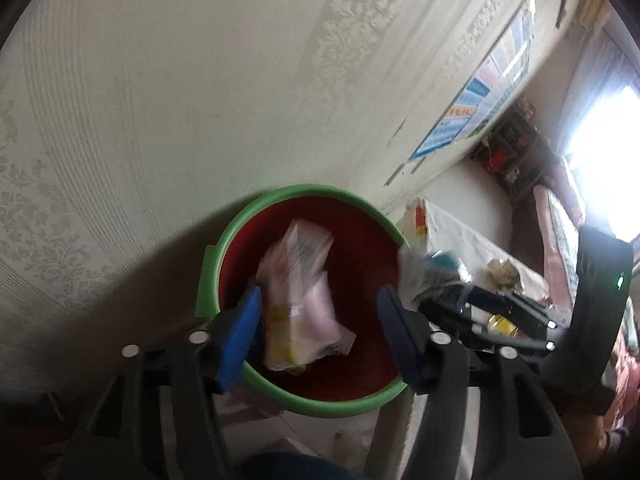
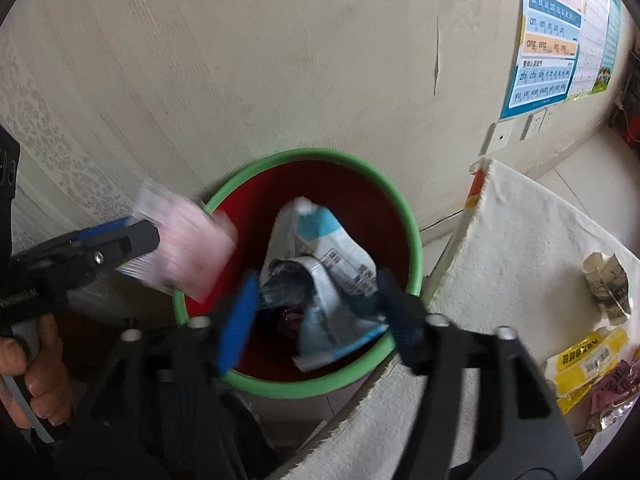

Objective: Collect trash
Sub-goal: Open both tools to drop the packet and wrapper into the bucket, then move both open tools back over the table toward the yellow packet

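Note:
A red bin with a green rim [image 1: 244,216] [image 2: 412,224] stands against the wall, and both grippers hover over it. My left gripper [image 1: 320,300] is open. A pink wrapper [image 1: 300,300] hangs blurred between its blue pads, against the left one and apart from the right one. In the right wrist view the same pink wrapper [image 2: 188,248] sits at the left gripper's tip [image 2: 152,236]. My right gripper [image 2: 320,280] is open too, with a crumpled white-and-blue wrapper [image 2: 332,264] loose between its spread pads above the bin. That white-and-blue wrapper [image 1: 428,272] also shows at the bin's right rim.
To the right of the bin stands a table under a white cloth [image 2: 520,232]. On it lie a yellow wrapper [image 2: 584,364], a crumpled paper [image 2: 608,284] and other scraps. A poster [image 2: 552,40] hangs on the patterned wall. A person's hand [image 2: 36,372] grips the left tool's handle.

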